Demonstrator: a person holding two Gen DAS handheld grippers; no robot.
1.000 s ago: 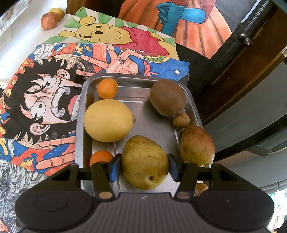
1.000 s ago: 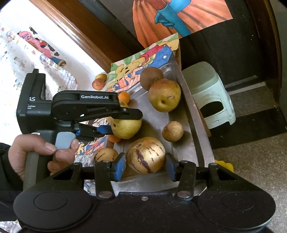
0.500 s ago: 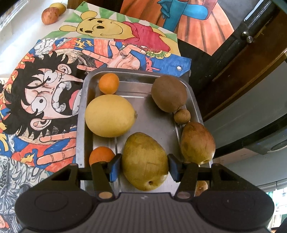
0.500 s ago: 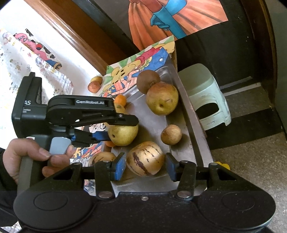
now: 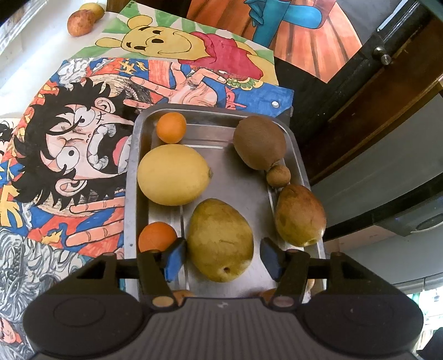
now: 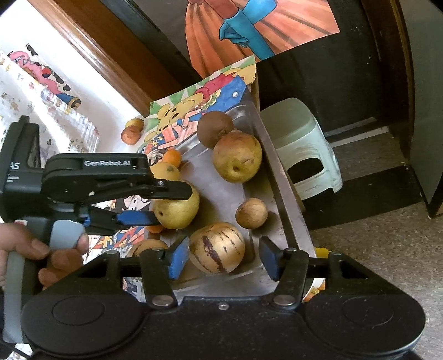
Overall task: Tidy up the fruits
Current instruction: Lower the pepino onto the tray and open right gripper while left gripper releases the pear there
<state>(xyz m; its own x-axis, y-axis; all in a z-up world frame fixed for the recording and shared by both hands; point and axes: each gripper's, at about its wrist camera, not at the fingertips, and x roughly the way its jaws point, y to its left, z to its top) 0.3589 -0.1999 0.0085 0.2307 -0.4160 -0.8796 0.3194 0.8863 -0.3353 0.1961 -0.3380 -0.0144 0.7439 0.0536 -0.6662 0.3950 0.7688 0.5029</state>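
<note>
A metal tray [image 5: 133, 177] holds several fruits. A yellow-green pear [image 5: 221, 239] lies on it between the fingers of my left gripper [image 5: 221, 259]. The jaws are opening, and a gap shows at the right pad [image 5: 270, 259]. Around the pear lie a yellow melon [image 5: 173, 174], two oranges [image 5: 171, 127] [image 5: 157, 236], a kiwi [image 5: 259, 141] and a reddish pear [image 5: 300, 214]. In the right wrist view a striped melon [image 6: 217, 247] rests on the tray [image 6: 288, 210] between the pads of my right gripper [image 6: 224, 260]. Its jaws are opening too, clear of the fruit. The left gripper [image 6: 171, 205] straddles the pear [image 6: 177, 209] there.
Cartoon drawings [image 5: 69, 155] lie under the tray on the white table. Two loose fruits [image 5: 81, 23] sit at the table's far left corner. The tray reaches the table's right edge; below it stands a pale green stool [image 6: 301, 149]. A hand [image 6: 41, 249] holds the left gripper.
Both grippers' jaws have widened. The pads have come off the pear and the striped melon, which now lie in the tray. Neither hand has shifted much.
</note>
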